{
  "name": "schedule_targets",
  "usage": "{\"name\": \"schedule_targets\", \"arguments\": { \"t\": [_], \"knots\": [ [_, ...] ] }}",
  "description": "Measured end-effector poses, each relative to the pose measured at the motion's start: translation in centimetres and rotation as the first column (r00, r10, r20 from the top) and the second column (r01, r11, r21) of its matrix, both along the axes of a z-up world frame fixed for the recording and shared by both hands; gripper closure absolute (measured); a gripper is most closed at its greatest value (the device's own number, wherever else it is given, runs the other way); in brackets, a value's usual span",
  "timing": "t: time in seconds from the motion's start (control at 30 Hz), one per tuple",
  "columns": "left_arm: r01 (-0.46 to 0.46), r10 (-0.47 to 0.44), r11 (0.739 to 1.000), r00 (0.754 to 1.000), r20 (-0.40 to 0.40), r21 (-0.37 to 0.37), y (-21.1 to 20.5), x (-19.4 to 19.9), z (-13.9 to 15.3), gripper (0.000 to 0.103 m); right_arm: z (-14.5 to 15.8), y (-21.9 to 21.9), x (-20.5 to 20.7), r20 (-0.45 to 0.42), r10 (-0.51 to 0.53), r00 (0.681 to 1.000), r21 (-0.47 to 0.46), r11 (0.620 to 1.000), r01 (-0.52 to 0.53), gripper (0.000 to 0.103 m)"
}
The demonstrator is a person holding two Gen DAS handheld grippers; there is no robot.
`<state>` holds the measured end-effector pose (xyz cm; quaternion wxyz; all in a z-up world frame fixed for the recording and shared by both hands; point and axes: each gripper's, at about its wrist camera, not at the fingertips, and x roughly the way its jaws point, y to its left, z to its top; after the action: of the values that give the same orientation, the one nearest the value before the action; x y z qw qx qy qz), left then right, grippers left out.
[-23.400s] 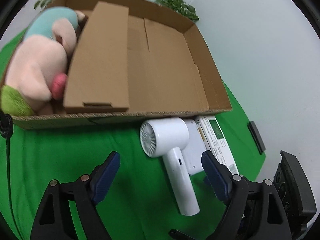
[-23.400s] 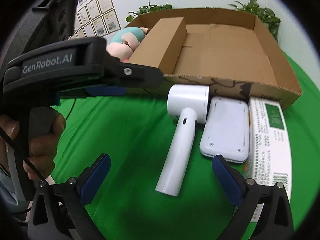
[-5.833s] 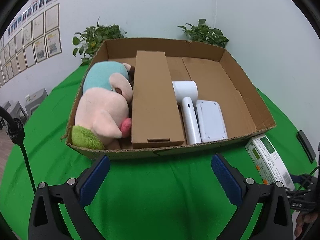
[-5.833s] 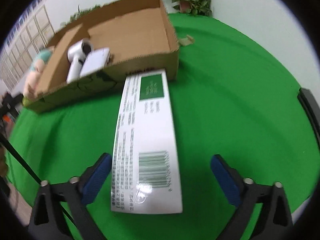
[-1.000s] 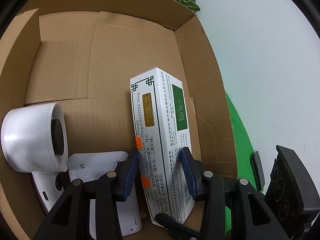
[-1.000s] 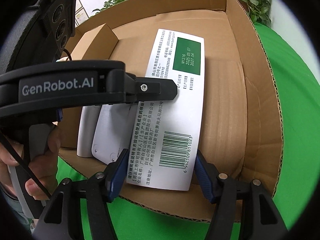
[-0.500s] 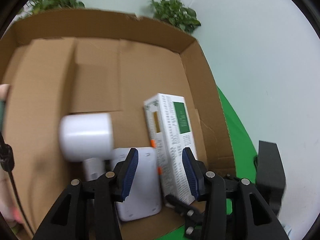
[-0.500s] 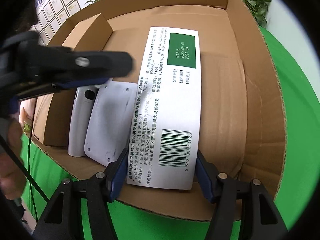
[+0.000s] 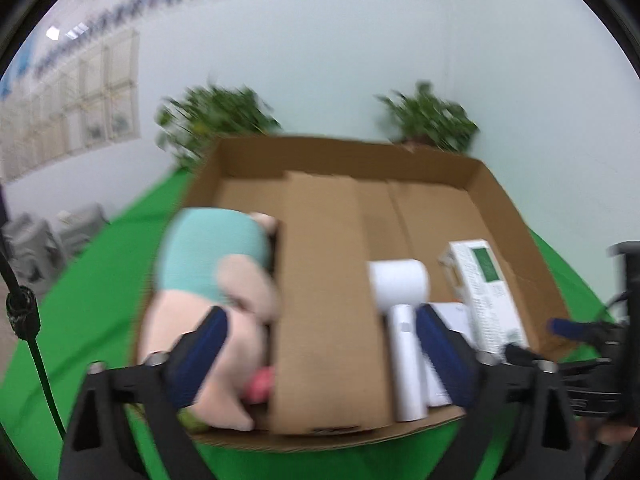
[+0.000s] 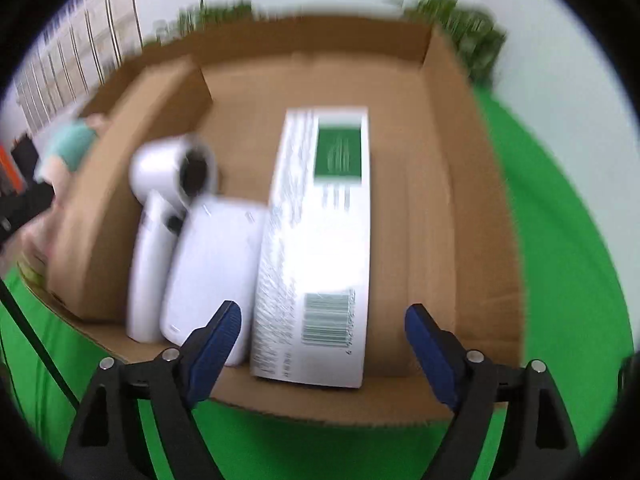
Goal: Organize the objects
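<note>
The open cardboard box (image 9: 496,196) (image 10: 472,184) holds every object. Inside lie a pink and teal plush toy (image 9: 208,276), a long brown carton (image 9: 324,292), a white hair dryer (image 9: 400,300) (image 10: 160,208), a flat white device (image 10: 212,264) and the white medicine box with a green label (image 9: 488,292) (image 10: 320,240). My left gripper (image 9: 320,356) hovers in front of the box, jaws opening, nothing between them. My right gripper (image 10: 324,340) sits at the near end of the medicine box, jaws opening, pads clear of its sides. Both views are motion-blurred.
The box rests on a green cloth (image 9: 80,320) (image 10: 560,280). Two potted plants (image 9: 216,116) (image 9: 432,120) stand behind it against a pale wall. A black cable (image 9: 36,360) hangs at the left. The other gripper's black body (image 9: 600,352) shows at the right edge.
Both grippers let go of the medicine box, which now lies in the cardboard box beside the flat white device. The left gripper pulled back and swung left; the right one backed off slightly.
</note>
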<state>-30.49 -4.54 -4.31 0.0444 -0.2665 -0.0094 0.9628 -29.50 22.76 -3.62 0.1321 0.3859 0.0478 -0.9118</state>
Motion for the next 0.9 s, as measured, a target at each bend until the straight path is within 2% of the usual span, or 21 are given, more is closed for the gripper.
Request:
{"name": "schedule_targets", "arguments": {
  "t": [0.03,0.07,0.17,0.23,0.27,0.33,0.37,0.43,0.6,0.9],
  "knots": [
    [-0.018,0.018,1.0,0.999,-0.026,-0.007,-0.4,0.9,0.1,0.0,0.6,-0.1,1.6,-0.059,-0.007,0.998,-0.034,0.999,0.005,0.0],
    [-0.023,0.022,1.0,0.999,-0.049,-0.02,-0.8,1.6,-0.1,0.0,1.1,-0.6,2.2,-0.093,-0.007,0.996,-0.045,0.999,0.003,0.001],
    [-0.042,0.04,0.998,0.998,-0.052,-0.04,-1.5,2.6,-0.8,0.0,1.4,-1.6,4.7,-0.205,-0.005,0.979,-0.05,0.999,-0.005,0.001],
    [-0.044,0.042,0.998,0.998,-0.048,-0.042,-1.7,2.8,-1.6,0.0,0.9,-2.4,5.3,-0.239,-0.02,0.971,-0.066,0.998,0.004,0.001],
    [-0.056,0.054,0.997,0.997,-0.049,-0.049,-1.5,2.4,-2.1,0.0,0.4,-4.1,2.6,-0.244,-0.029,0.969,-0.079,0.997,0.009,0.001],
    [-0.063,0.06,0.996,0.997,-0.048,-0.065,-0.9,1.9,-3.5,0.0,-0.5,-2.9,2.5,-0.247,-0.051,0.968,-0.123,0.992,0.021,0.001],
    [-0.073,0.069,0.994,0.996,-0.047,-0.078,-0.7,1.8,-4.1,0.0,-0.7,-4.4,0.8,-0.24,-0.058,0.969,-0.135,0.991,0.026,0.001],
    [-0.07,0.066,0.994,0.996,-0.055,-0.082,-0.2,1.2,-5.3,0.0,-1.8,-4.7,-0.7,-0.229,-0.056,0.972,-0.146,0.989,0.022,0.001],
    [-0.104,0.095,0.984,0.993,-0.07,-0.148,1.1,0.3,-6.9,0.0,-2.5,-5.7,-0.4,-0.233,-0.059,0.971,-0.083,0.996,0.04,0.001],
    [-0.102,0.095,0.985,0.994,-0.057,-0.139,0.8,0.2,-7.0,0.0,-3.1,-6.3,-0.4,-0.237,-0.065,0.969,-0.043,0.997,0.056,0.0]
  ]
}}
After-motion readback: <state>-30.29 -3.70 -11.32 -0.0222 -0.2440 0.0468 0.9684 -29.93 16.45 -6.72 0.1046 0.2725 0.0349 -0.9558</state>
